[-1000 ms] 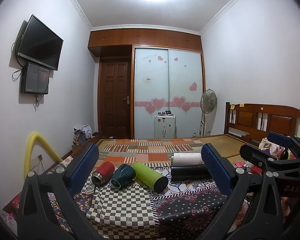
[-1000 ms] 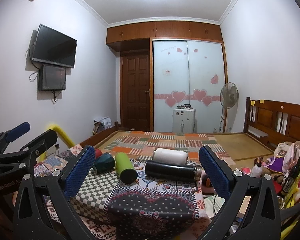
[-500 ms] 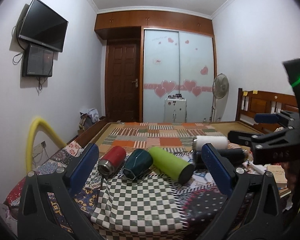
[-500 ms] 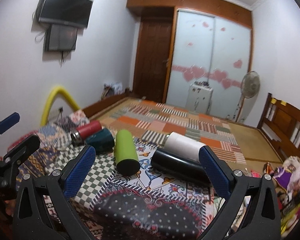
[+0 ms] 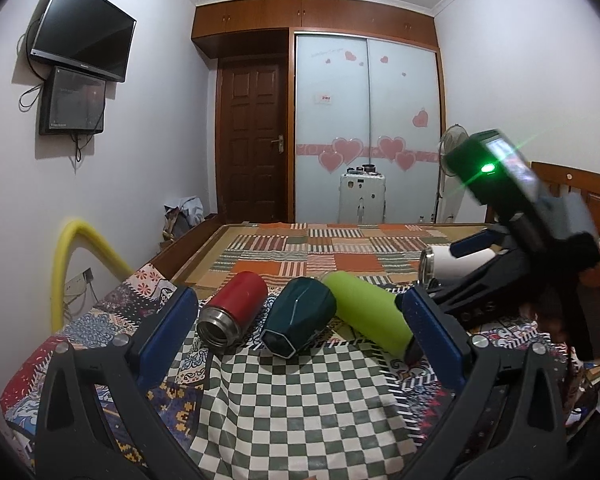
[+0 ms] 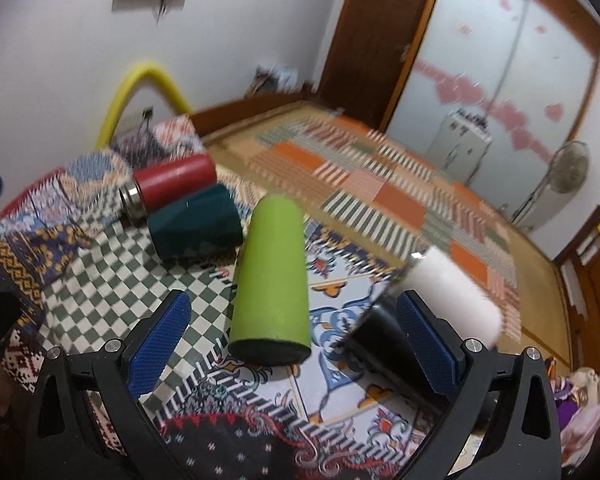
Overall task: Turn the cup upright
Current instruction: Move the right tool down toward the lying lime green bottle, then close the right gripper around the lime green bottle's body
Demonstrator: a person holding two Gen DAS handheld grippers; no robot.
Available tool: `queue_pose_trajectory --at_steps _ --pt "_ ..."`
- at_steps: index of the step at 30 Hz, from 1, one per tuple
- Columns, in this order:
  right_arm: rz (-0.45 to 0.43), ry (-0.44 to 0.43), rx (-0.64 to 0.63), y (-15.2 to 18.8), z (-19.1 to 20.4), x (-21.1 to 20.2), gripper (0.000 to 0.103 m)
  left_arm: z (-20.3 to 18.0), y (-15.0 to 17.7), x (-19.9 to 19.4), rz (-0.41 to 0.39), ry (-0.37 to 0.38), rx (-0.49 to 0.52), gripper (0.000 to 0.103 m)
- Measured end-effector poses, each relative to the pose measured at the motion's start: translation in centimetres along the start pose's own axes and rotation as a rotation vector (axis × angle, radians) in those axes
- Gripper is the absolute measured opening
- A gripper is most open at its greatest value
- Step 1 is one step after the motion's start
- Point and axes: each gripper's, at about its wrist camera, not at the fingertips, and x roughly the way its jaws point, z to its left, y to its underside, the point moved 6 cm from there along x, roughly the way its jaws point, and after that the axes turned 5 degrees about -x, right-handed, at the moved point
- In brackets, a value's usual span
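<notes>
Several cups lie on their sides on the patterned cloth: a red one (image 5: pixel 236 311), a dark green faceted one (image 5: pixel 298 322), a lime green one (image 5: pixel 366 320), a white one (image 5: pixel 454 266) and a black one (image 6: pixel 384 344). My left gripper (image 5: pixel 296 332) is open, hovering in front of the red and dark green cups. My right gripper (image 6: pixel 290 332) is open, low over the cloth, with the lime green cup (image 6: pixel 272 280) between its fingers' line and the black cup by its right finger (image 6: pixel 428 340). The right gripper's body also shows in the left wrist view (image 5: pixel 532 260).
The cups lie on a bed (image 5: pixel 340 248) covered with patchwork cloths. A yellow foam tube (image 5: pixel 80 256) arches at the left. A wooden headboard (image 5: pixel 580 192) stands at the right, a fan (image 6: pixel 568 168) and wardrobe behind.
Both grippers have moved forward and down towards the cups. The right gripper has tilted down and come close to the lime green and black cups.
</notes>
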Motion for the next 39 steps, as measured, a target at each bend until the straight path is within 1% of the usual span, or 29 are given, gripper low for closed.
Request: queue_pose_trajectory --at_steps 3,5,12,15,20,25,27,29,33,39 --pt "0.062 -0.030 -0.013 -0.5 -0.4 2.1 0.101 0.3 0.5 0.7 0.005 -0.009 0.003 0.103" --pt "0.119 -0.068 -0.006 -0.6 -0.6 3.8 0.101 0.6 0.7 1.0 0.008 -0.015 0.007 0.103" --pt "0.239 -0.134 0.031 -1.0 -0.9 7.8 0.095 1.1 1.7 2.0 0.026 -0.025 0.009 0.103" --pt "0.289 -0.164 0.042 -0.8 -1.0 9.1 0.087 1.3 2.0 2.3 0.037 -0.028 0.010 0.103" --pt "0.334 -0.186 0.045 -0.8 -1.1 10.4 0.084 1.4 2.1 2.5 0.040 -0.036 0.014 0.103" --pt "0.401 -0.224 0.035 -0.3 -0.3 11.5 0.071 1.4 2.2 2.7 0.039 -0.039 0.014 0.103" --pt "0.417 -0.260 0.048 -0.1 0.1 11.5 0.064 1.4 2.3 2.6 0.038 -0.042 0.018 0.103" --pt "0.419 -0.251 0.066 -0.2 0.0 11.5 0.063 1.4 2.3 2.7 0.038 -0.046 0.021 0.103" --pt "0.411 -0.218 0.049 0.0 0.0 11.2 0.063 1.4 2.3 2.7 0.036 -0.047 0.022 0.103" --pt "0.418 -0.215 0.048 1.0 -0.1 9.6 0.062 1.4 2.1 2.6 0.035 -0.047 0.016 0.103"
